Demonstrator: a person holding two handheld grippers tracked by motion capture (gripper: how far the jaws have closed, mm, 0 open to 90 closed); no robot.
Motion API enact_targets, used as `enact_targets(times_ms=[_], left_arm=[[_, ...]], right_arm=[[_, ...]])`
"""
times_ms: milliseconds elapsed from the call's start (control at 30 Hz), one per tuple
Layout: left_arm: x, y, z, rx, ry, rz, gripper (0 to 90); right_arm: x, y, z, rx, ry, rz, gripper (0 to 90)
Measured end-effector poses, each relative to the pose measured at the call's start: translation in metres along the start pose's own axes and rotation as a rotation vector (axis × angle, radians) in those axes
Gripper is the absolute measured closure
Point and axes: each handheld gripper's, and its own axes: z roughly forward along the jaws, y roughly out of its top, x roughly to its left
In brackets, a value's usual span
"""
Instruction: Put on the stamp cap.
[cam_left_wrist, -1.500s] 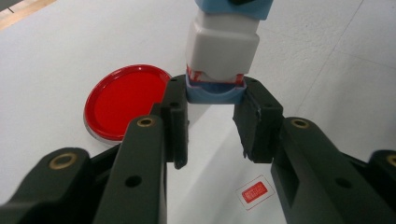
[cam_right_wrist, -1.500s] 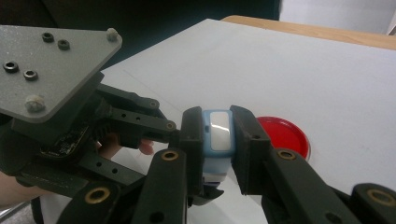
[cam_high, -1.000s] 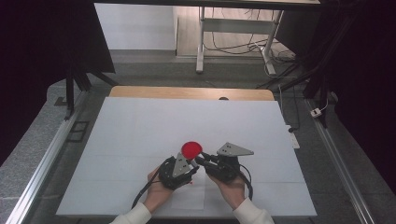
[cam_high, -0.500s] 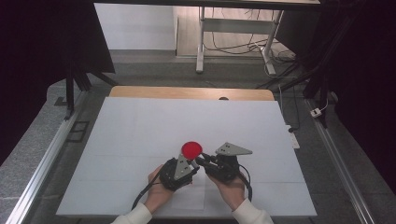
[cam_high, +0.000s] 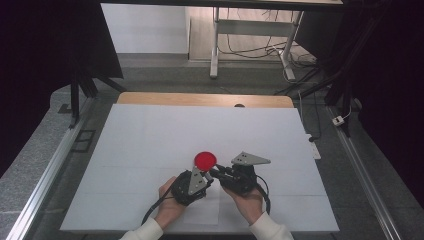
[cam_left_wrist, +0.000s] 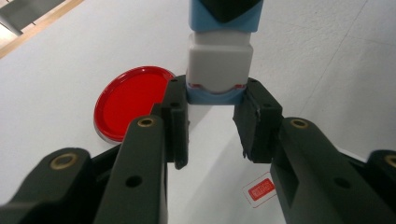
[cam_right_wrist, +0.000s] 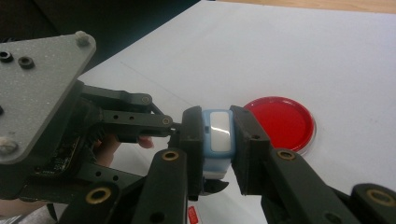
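A small blue and white block (cam_left_wrist: 219, 60) hangs between my two grippers just above the white table (cam_high: 150, 135). My left gripper (cam_left_wrist: 215, 100) is shut on its lower blue end. My right gripper (cam_right_wrist: 217, 126) is shut on the other blue end of the block (cam_right_wrist: 218, 133), crosswise to the left one. In the high view both grippers, left (cam_high: 205, 176) and right (cam_high: 216, 173), meet tip to tip near the table's front, each in a hand. A flat red round disc (cam_high: 205, 160) lies on the table just beyond the tips, apart from the block.
A small red and white sticker (cam_left_wrist: 260, 190) lies on the sheet under the grippers. A wooden strip (cam_high: 200, 99) borders the table's far edge, and metal rails (cam_high: 45, 175) run along both sides. White sheet stretches wide to the left, right and back.
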Motion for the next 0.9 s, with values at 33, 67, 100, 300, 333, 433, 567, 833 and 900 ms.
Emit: enact_targets(times_ms=[33, 67, 100, 300, 333, 433, 567, 833, 900], left_arm=[[0.0, 0.0, -0.0001, -0.001, 0.003, 0.001, 65.7], [-0.0001, -0.0001, -0.0002, -0.002, 0.004, 0.001, 65.7], [0.0001, 0.0, -0.0006, 0.0, 0.005, 0.005, 65.7], [-0.0007, 0.0004, -0.0031, -0.022, 0.013, 0.012, 65.7], [-0.001, 0.0006, -0.0035, -0.022, 0.017, 0.015, 65.7], [-0.0013, 0.0005, -0.0038, -0.028, 0.021, 0.012, 65.7], [-0.0003, 0.0002, -0.0037, -0.025, 0.016, 0.007, 65.6], [0.0013, -0.0019, -0.0015, -0.022, 0.005, 0.0, 65.5], [0.0014, -0.0019, -0.0011, -0.019, 0.003, -0.004, 65.4]], right_arm=[[-0.0003, -0.0002, 0.0002, 0.0, 0.002, 0.003, 74.8], [-0.0005, -0.0004, 0.0003, 0.0, 0.003, 0.003, 74.8], [-0.0006, -0.0005, 0.0005, 0.001, 0.005, 0.006, 74.8], [-0.0019, -0.0009, 0.0005, -0.004, 0.019, 0.027, 74.9], [-0.0018, -0.0009, 0.0006, -0.003, 0.02, 0.028, 74.9], [-0.001, -0.0012, 0.0007, -0.001, 0.019, 0.028, 75.0], [-0.001, -0.0026, 0.0017, -0.004, 0.018, 0.03, 75.0], [-0.0007, -0.0003, 0.0005, -0.001, 0.011, 0.006, 74.9], [-0.0005, -0.0004, 0.0004, -0.003, 0.01, -0.001, 74.9]])
